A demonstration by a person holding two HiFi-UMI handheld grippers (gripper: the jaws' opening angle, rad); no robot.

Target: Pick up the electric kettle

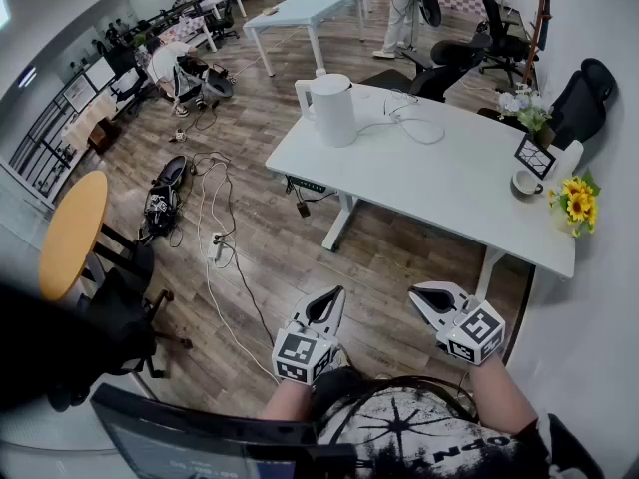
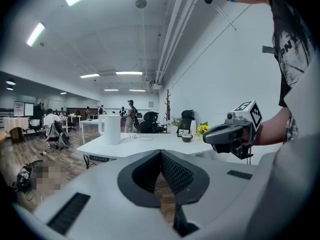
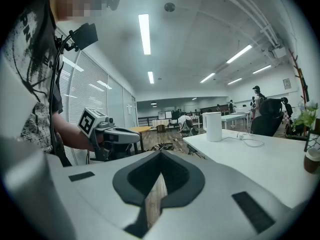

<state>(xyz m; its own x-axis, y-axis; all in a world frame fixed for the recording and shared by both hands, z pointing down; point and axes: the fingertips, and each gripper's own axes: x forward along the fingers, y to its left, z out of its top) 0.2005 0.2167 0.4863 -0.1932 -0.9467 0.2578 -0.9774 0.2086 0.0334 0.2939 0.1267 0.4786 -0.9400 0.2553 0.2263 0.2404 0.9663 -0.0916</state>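
1. While the left claw (image 1: 337, 293) and right claw (image 1: 415, 293) hang over the floor (image 1: 270, 168), well short of the tabletop (image 1: 449, 183), the white kettle (image 1: 332, 110) stands upright at its far left corner, with a cord (image 1: 414, 128) just beside it.
2. Left claw: pressed together, empty.
3. Right claw: pressed together, empty.

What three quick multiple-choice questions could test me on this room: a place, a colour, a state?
1. Where is the electric kettle? A on the floor; B on the white table; C on a chair.
2. What colour is the kettle? A black; B red; C white.
3. How are the left gripper and right gripper? A gripping the kettle; B wide open; C shut, empty.
Answers: B, it stands near the table's far left corner; C, its body is all white; C, each gripper's jaws meet with nothing between.
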